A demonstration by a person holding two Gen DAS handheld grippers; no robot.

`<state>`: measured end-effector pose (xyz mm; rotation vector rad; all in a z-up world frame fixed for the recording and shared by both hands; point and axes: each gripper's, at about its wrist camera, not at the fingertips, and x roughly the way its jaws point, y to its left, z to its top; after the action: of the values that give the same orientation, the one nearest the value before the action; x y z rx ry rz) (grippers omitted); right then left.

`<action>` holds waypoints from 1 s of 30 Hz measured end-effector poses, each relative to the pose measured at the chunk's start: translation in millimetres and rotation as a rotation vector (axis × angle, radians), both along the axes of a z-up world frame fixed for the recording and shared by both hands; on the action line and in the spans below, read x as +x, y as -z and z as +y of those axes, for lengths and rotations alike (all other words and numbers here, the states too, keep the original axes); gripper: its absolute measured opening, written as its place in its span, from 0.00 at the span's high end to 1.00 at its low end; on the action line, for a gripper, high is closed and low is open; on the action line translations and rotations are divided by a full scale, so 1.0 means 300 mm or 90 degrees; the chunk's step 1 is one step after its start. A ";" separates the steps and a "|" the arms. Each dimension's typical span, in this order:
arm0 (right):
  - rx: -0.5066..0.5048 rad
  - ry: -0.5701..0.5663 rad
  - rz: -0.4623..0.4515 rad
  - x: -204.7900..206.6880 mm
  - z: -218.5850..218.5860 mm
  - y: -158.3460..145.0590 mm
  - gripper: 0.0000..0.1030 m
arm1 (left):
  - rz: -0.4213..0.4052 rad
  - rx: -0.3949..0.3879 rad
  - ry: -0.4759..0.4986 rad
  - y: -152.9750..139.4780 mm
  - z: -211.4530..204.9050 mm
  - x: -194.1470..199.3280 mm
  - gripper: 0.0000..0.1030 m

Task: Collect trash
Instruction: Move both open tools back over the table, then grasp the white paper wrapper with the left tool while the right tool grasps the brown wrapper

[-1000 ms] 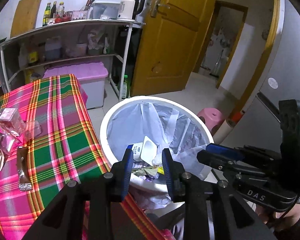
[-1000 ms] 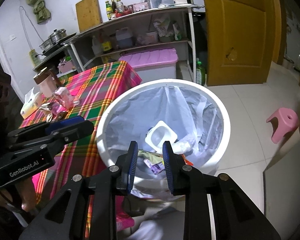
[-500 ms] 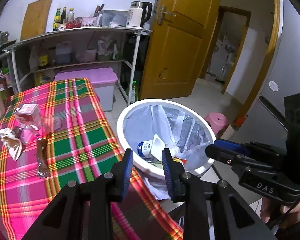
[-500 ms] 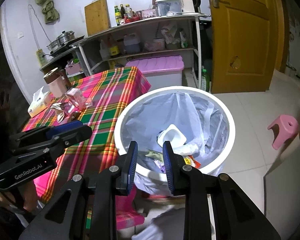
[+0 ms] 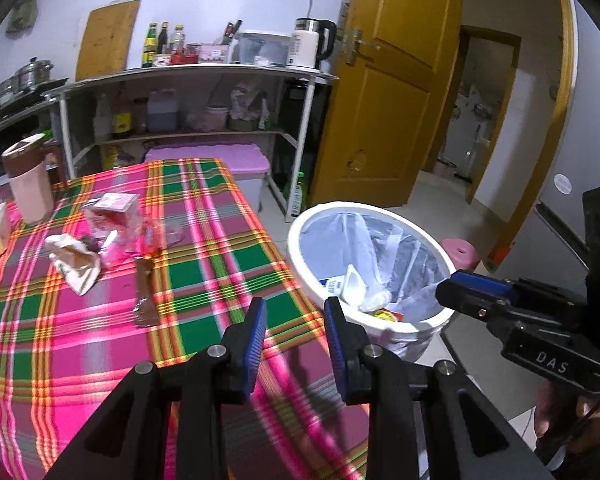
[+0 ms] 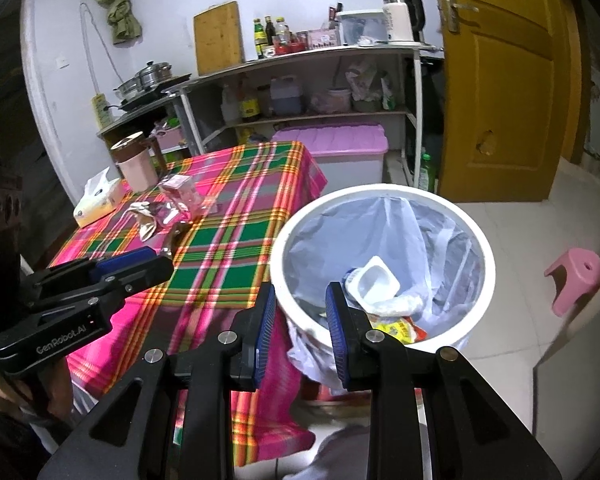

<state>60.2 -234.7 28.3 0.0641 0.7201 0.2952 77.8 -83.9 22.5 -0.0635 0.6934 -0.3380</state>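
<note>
A white trash bin (image 5: 416, 322) lined with a clear bag stands beside the table; it holds a white cup (image 5: 354, 286) and wrappers. It also shows in the right wrist view (image 6: 380, 194). On the plaid tablecloth (image 5: 204, 276) lie a brown wrapper (image 5: 144, 292), a crumpled foil wrapper (image 5: 76, 264) and a pink carton (image 5: 114, 210). My left gripper (image 5: 294, 332) is open and empty above the table's near edge. My right gripper (image 6: 300, 320) is open and empty over the bin's near rim.
A pink mug (image 5: 30, 184) and a tissue pack (image 6: 96, 202) stand at the table's far left. Metal shelves (image 5: 188, 80) with bottles, a pink storage box (image 5: 236, 160), a yellow door (image 5: 384, 92) and a pink stool (image 6: 576, 280) surround the spot.
Both grippers have pulled back and up from the bin and swung left toward the table. Both stay open and empty. The trash on the table has come further into view.
</note>
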 end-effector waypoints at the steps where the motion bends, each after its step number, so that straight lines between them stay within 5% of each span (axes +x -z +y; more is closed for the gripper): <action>1: -0.003 -0.006 -0.003 -0.002 0.013 -0.002 0.74 | 0.000 0.001 -0.005 -0.001 0.010 -0.005 0.71; 15: -0.005 -0.060 0.000 0.024 0.135 -0.004 0.73 | -0.003 0.018 -0.076 -0.002 0.162 -0.042 0.71; 20: -0.008 -0.087 0.000 0.044 0.185 -0.006 0.61 | -0.003 0.019 -0.094 0.001 0.209 -0.044 0.71; 30: -0.018 -0.116 0.013 0.111 0.270 0.005 0.61 | 0.004 0.012 -0.131 0.011 0.317 -0.017 0.71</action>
<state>93.6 -153.7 27.0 -0.0261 0.7509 0.4592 72.6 11.1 19.3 -0.1173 0.6889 -0.1347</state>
